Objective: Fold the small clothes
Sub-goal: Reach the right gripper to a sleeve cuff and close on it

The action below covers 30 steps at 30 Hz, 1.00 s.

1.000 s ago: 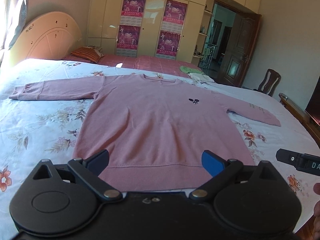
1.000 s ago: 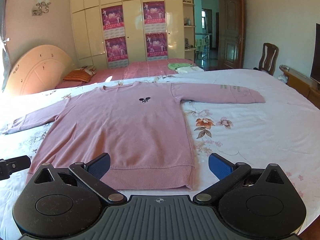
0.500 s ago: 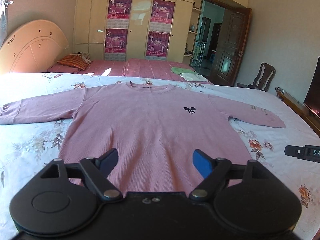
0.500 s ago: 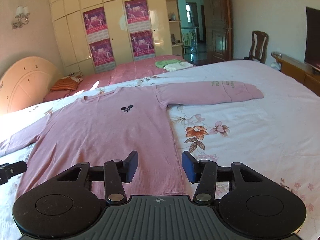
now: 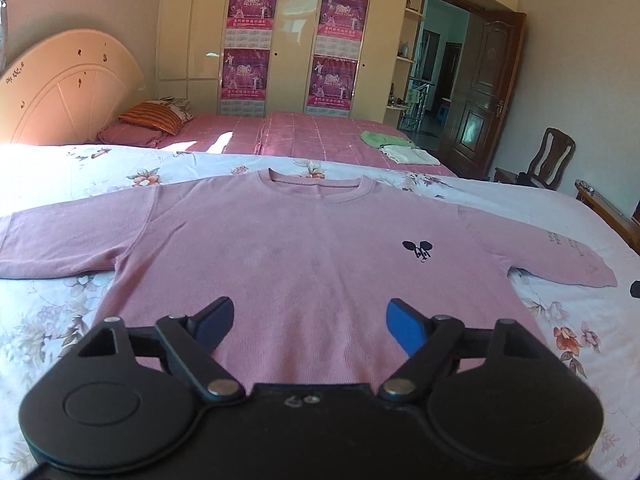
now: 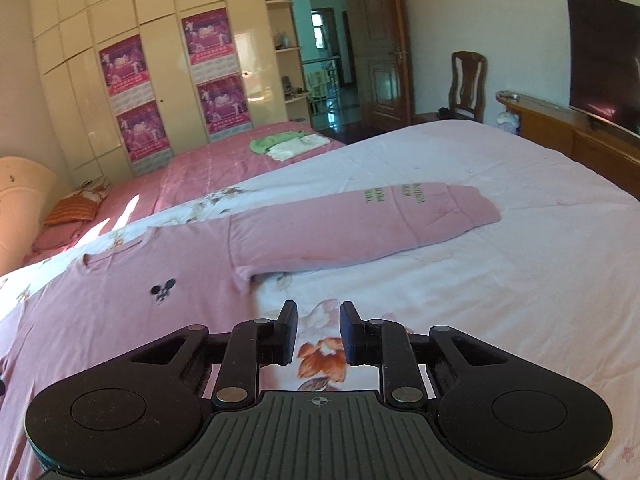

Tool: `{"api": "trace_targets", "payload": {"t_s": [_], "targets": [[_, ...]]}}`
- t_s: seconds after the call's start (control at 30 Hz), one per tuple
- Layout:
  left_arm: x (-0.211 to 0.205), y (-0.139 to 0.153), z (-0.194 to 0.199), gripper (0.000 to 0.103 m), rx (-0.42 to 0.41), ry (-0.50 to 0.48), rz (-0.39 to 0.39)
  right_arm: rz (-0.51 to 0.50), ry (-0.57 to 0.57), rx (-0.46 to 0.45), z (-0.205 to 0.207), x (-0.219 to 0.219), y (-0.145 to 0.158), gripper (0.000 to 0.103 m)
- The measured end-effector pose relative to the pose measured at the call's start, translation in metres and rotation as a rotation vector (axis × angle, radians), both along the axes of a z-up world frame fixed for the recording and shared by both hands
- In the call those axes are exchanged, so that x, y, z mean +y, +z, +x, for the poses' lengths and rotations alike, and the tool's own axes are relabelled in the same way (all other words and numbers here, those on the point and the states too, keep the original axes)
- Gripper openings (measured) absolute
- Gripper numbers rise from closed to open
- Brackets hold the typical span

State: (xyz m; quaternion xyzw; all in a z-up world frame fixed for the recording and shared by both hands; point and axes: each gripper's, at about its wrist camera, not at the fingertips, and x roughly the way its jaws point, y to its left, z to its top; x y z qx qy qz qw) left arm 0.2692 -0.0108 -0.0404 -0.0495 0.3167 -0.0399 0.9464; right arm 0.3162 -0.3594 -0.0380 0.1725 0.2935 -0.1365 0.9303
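A pink long-sleeved sweatshirt (image 5: 304, 248) lies flat and face up on the floral bedsheet (image 5: 48, 312), sleeves spread to both sides. My left gripper (image 5: 308, 320) is open and empty, above the lower middle of its body. In the right wrist view the sweatshirt (image 6: 120, 312) lies to the left, with its right sleeve (image 6: 360, 224) stretched across the sheet. My right gripper (image 6: 318, 330) is above the bare sheet beside the sweatshirt's right edge, below the armpit; its jaws are narrowed to a small gap and hold nothing.
A second bed with a pink cover (image 5: 312, 136) stands behind, with folded green and white clothes (image 6: 284, 146) on it. A wooden footboard (image 6: 568, 136), a TV (image 6: 604, 60) and a chair (image 6: 466, 80) are on the right. A headboard (image 5: 64, 88) is on the left.
Both grippers moved forward over the bed. The right gripper swung right off the sweatshirt's hem and its jaws narrowed from wide open to a small gap. The left stayed open.
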Motion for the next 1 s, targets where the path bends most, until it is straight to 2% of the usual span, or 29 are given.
{"api": "trace_targets", "payload": {"t_s": [0.03,0.07,0.1,0.17,0.2,0.27,0.3,0.7,0.83,0.93,1.0], "targets": [[-0.001,-0.002,0.006,0.075,0.004,0.003,0.000,-0.004,-0.026,-0.002,0.004,-0.009,-0.001,0.057],[-0.002,-0.004,0.012,0.074,0.004,0.010,0.000,-0.005,-0.035,-0.024,0.006,-0.018,-0.001,0.063],[-0.002,-0.005,0.016,0.074,0.000,0.015,-0.006,-0.007,-0.040,-0.031,0.009,-0.025,-0.001,0.063],[-0.003,-0.008,0.026,0.074,-0.001,0.028,-0.011,-0.019,-0.051,-0.028,0.016,-0.036,-0.004,0.060],[-0.004,-0.010,0.031,0.074,0.004,0.033,-0.010,-0.017,-0.056,-0.029,0.022,-0.043,-0.007,0.054],[-0.005,-0.014,0.040,0.074,0.016,0.037,-0.005,0.002,-0.067,-0.025,0.033,-0.058,-0.015,0.030],[-0.006,-0.016,0.043,0.074,0.018,0.036,0.002,0.016,-0.078,-0.021,0.039,-0.067,-0.020,0.029],[-0.005,-0.041,0.083,0.075,0.076,0.067,0.073,0.245,-0.298,-0.013,0.090,-0.186,-0.082,0.029],[-0.011,-0.046,0.089,0.075,0.102,0.077,0.082,0.386,-0.348,-0.031,0.089,-0.225,-0.101,0.029],[-0.015,-0.047,0.093,0.076,0.109,0.082,0.088,0.501,-0.374,-0.090,0.079,-0.247,-0.110,0.029],[-0.017,-0.048,0.097,0.076,0.119,0.086,0.078,0.542,-0.378,-0.126,0.071,-0.257,-0.112,0.029]]}}
